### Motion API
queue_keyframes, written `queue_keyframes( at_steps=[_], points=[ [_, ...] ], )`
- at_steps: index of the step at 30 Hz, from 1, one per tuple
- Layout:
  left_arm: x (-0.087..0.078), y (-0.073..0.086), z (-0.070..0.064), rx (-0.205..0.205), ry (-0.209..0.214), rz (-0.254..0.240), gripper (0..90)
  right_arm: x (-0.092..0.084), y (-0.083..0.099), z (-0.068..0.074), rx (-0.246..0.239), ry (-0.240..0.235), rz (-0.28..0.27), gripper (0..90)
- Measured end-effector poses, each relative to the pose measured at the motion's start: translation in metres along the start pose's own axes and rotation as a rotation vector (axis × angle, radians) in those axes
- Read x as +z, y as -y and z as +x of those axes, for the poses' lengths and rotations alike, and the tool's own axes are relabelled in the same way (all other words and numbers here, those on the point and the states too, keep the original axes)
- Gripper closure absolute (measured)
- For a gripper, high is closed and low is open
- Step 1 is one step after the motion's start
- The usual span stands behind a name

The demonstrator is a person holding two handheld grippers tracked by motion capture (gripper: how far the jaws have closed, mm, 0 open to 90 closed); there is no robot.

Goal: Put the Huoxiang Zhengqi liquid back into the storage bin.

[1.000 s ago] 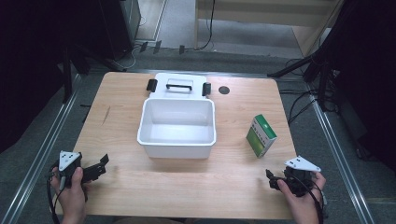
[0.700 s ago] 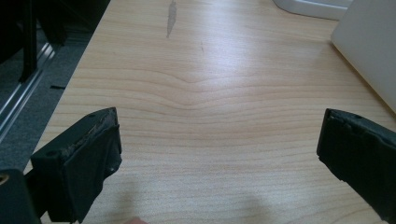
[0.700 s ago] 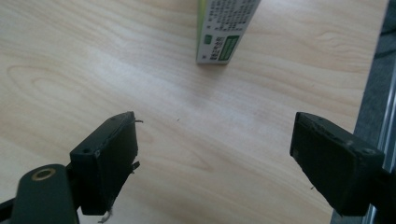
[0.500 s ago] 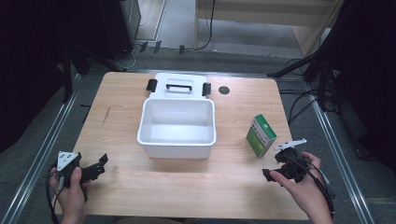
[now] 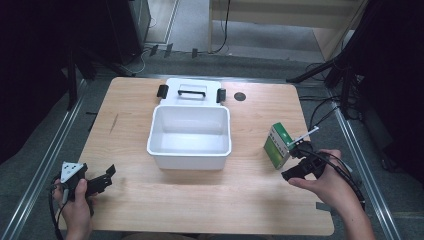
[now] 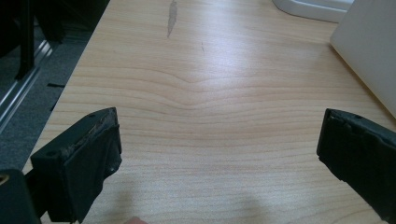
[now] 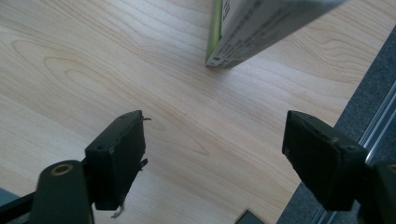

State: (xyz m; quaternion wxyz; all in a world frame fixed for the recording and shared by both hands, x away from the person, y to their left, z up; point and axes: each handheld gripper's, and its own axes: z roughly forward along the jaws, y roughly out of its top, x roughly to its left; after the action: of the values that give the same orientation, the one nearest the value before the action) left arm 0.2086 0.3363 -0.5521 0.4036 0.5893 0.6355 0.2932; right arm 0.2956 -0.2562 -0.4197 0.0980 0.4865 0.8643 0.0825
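1. The green-and-white carton [image 5: 278, 145] is shown standing upright on the wooden surface [image 5: 200, 200], near the right edge and well apart from the white bin [image 5: 190, 134]; it is not yet grasped.
2. The right tool [image 5: 295, 161] is held just beside the carton, on its near right side; in the right gripper view its jaws are spread wide with only bare wood between them, and the carton [image 7: 261, 28] lies ahead of them.
3. The left tool [image 5: 100, 181] is rested near the front left corner, jaws parted and holding nothing, as the left gripper view confirms.
4. The bin is seen empty, its lid [image 5: 191, 91] laid flat behind it.
5. The work is judged to be at its opening: the approach is nearly made, while the grasp, the carry and the placing in the bin are left.
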Motion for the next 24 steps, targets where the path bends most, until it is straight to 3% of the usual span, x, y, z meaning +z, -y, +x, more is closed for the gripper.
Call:
queue_keyframes(
  at_steps=[16,24],
  points=[
    [0.0,0.0,0.001,-0.005,0.005,0.002,0.7,-0.022,-0.048,-0.016,0.017,-0.017,0.034,27.1],
    [0.001,0.0,0.001,0.001,0.008,0.007,0.6,-0.021,-0.07,-0.018,0.022,-0.035,0.049,30.5]
  ],
)
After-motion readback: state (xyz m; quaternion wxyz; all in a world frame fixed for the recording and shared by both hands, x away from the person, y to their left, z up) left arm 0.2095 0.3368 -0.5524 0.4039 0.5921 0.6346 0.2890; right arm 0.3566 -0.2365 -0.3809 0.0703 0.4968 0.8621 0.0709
